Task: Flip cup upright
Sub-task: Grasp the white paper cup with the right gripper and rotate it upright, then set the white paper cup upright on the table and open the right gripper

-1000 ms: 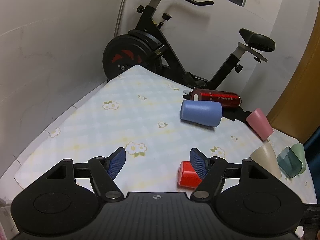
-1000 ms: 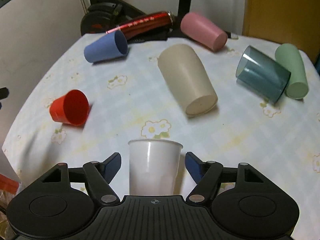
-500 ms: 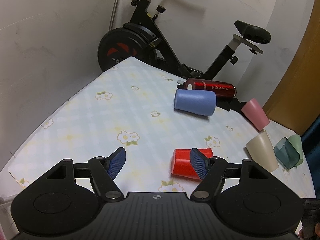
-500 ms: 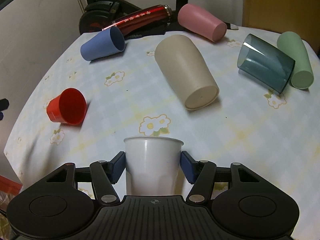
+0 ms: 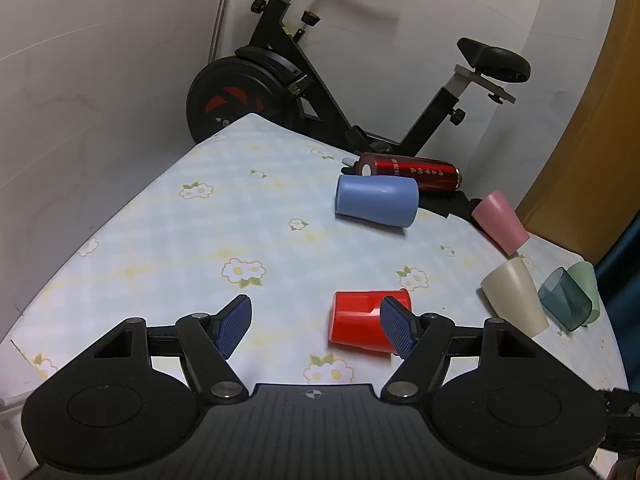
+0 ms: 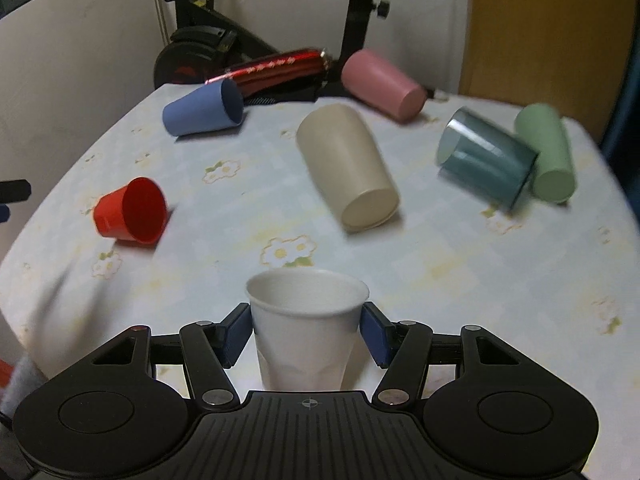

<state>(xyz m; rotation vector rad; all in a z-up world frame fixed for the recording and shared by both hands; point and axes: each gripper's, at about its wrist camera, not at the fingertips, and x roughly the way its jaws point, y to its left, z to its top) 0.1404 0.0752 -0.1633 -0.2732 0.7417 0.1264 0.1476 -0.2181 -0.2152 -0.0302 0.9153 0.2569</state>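
Note:
My right gripper is shut on a white paper cup, held upright with its mouth up, its wall dented between the pads. A small red cup lies on its side on the flowered tablecloth; it also shows in the right wrist view. My left gripper is open and empty, with the red cup just behind its right finger.
Other cups lie on their sides: blue, beige, pink, dark teal, pale green. A red metal bottle lies at the table's far edge. An exercise bike stands behind the table.
My right gripper has closed on the white cup and lifted it slightly. My left gripper has shifted so the red cup sits further between its fingers.

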